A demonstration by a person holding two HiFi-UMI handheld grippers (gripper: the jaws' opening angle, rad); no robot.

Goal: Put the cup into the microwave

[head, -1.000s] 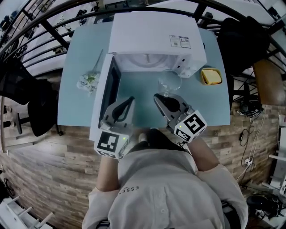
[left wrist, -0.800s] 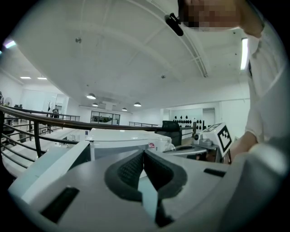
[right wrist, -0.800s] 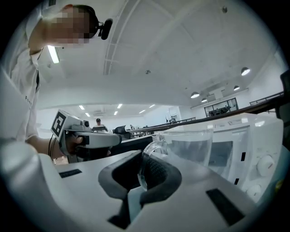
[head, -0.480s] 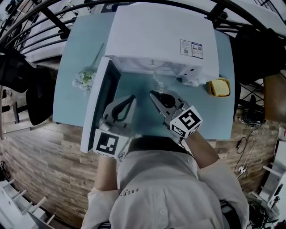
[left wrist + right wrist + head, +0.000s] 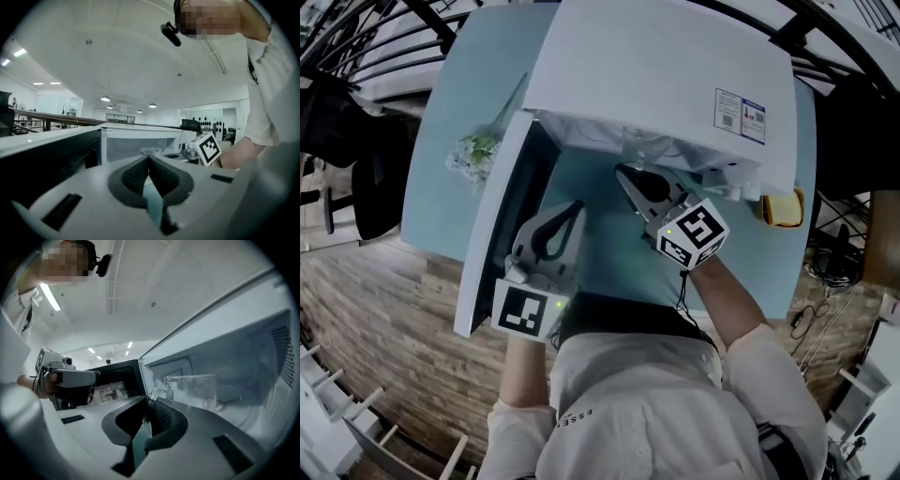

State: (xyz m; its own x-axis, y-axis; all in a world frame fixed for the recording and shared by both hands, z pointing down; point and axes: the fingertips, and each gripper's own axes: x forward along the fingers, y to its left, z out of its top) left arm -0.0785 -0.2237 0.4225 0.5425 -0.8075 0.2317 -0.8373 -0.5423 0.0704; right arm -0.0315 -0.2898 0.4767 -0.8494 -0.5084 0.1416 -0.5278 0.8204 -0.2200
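Pale blue table (image 5: pixel 464 94) carries the white microwave (image 5: pixel 666 75) across the upper part of the head view, its door (image 5: pixel 492 234) swung open toward the lower left. Starting at the right gripper (image 5: pixel 149 404), its fingers are pinched tight on the thin glass handle of the clear cup (image 5: pixel 192 390). The cup stands upright just beyond the tips, with the cavity's side wall and ceiling around it. The left gripper (image 5: pixel 149 159) has its fingers pressed together on nothing and hangs low and left of centre in the head view, just beside the open door, well short of the cavity.

A second ago the cup was out over the table in front of the opening, plain to see from above. Now it has gone forward under the microwave's top edge, and from above only a faint glint of glass shows at the cavity mouth. The carry looks nearly done. What remains, by my reading, is to lower the cup onto the cavity floor and let go of the handle. Whether its base already touches down I cannot tell
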